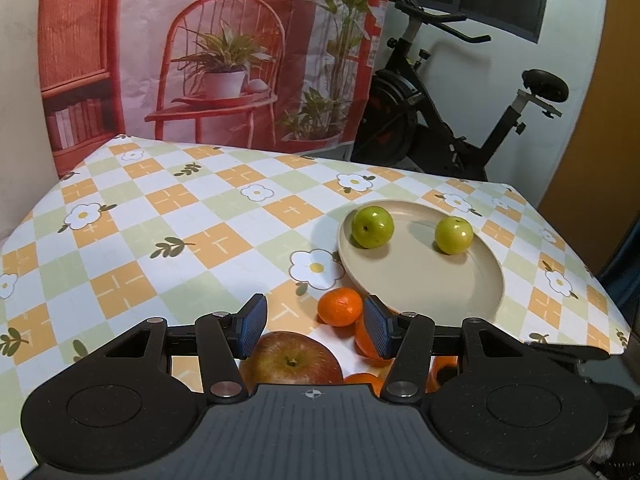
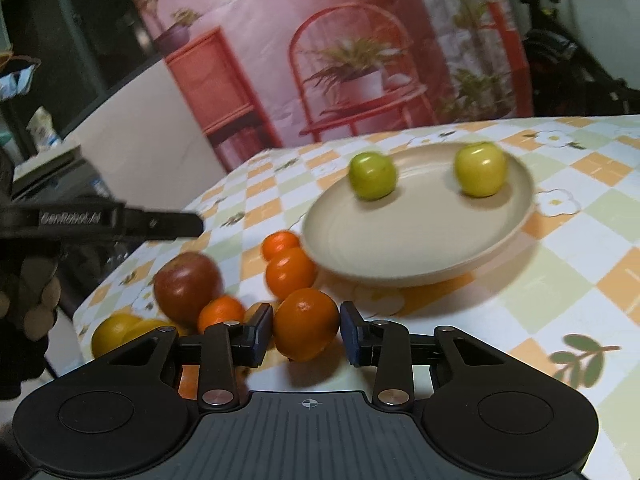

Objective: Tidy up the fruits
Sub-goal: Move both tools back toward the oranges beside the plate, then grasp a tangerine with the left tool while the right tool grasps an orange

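The right gripper (image 2: 306, 334) is set around an orange (image 2: 305, 323), one pad on each side. The pads look to be touching its skin or very nearly; the view is blurred, so a firm grip cannot be confirmed. The orange is taken across its widest part, probably so that it does not slip out when lifted.

The left gripper (image 1: 316, 326) is held part open and empty above the fruit pile. A red apple (image 1: 291, 360) is seen below and between its pads, but it is not touched. This gripper is probably kept waiting there so that the other one has free room.

Other oranges (image 2: 291, 270) and yellow fruits (image 2: 116, 332) are grouped just beside the plate (image 2: 400, 256) on the worktop (image 2: 580, 280). Two green apples (image 2: 372, 175) already lie on the plate, well apart. The plate seems to be the place where the fruits are collected, so most of the task is judged still to be done.
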### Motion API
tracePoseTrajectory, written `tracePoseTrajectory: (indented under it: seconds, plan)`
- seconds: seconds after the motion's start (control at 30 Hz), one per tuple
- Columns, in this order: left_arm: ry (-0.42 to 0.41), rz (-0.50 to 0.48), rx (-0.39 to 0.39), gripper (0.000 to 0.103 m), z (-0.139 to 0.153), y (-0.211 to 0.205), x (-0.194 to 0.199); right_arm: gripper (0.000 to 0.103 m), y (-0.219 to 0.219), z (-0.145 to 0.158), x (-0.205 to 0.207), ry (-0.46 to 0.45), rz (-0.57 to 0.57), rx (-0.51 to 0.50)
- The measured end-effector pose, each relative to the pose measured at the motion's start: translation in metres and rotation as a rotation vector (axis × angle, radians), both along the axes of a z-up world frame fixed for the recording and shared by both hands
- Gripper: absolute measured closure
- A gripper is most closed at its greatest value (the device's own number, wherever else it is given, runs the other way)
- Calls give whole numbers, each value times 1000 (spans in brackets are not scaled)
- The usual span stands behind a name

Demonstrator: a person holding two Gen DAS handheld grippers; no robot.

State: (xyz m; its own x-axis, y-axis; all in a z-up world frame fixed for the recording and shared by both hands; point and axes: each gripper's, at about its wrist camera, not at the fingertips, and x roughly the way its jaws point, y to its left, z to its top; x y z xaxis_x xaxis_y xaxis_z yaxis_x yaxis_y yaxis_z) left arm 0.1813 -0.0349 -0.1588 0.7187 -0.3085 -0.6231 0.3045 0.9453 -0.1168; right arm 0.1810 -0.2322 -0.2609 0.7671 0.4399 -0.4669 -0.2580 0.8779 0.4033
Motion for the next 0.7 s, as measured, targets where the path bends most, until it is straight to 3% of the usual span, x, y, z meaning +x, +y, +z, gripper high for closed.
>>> tracePoseTrajectory:
  seconds: [0.23, 0.43, 0.57, 0.7]
  plan:
    - [13, -37, 3, 53, -3, -2, 4, 69, -14, -1, -1, -20, -79, 20]
    - [47, -41, 10, 59, 8, 5, 39, 69, -15, 0, -2, -27, -100, 23]
    - [117, -69, 4, 59, 3, 1, 68, 69, -17, 0, -2, -33, -105, 32]
    - [237, -85, -29, 59, -14, -7, 89, 69, -18, 1, -4, -43, -111, 43]
